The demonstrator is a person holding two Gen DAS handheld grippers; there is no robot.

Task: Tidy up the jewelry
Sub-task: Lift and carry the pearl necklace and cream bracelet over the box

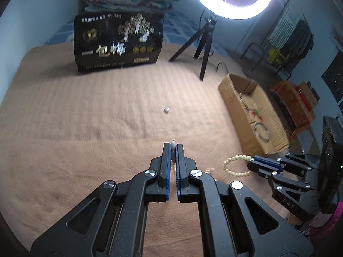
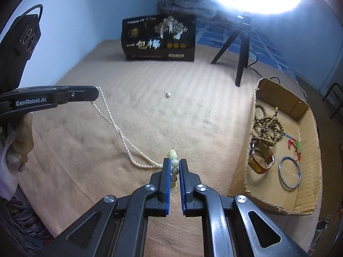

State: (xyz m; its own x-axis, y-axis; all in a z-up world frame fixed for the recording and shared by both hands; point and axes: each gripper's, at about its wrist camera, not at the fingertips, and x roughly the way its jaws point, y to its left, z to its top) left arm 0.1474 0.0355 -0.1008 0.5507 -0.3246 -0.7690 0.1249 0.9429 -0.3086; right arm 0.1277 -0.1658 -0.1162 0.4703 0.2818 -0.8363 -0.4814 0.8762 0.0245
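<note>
My left gripper (image 1: 173, 147) is shut on a white pearl necklace (image 2: 120, 132); in the right wrist view it (image 2: 96, 94) holds one end raised while the rest trails down onto the tan blanket. My right gripper (image 2: 174, 162) is shut on a pale green bead bracelet (image 2: 174, 165), also seen in the left wrist view (image 1: 234, 167) hanging from that gripper (image 1: 251, 163). A cardboard box (image 2: 304, 192) at the right holds a brown bead string (image 2: 268, 124), a metal bangle (image 2: 289, 175), a red-green charm (image 2: 294, 145) and other pieces.
A small pale bead (image 2: 168, 94) lies alone on the blanket (image 2: 193, 117). A black printed bag (image 2: 158, 40) stands at the back with folded bedding behind it. A ring light on a tripod (image 2: 242, 42) stands beside the box's far end.
</note>
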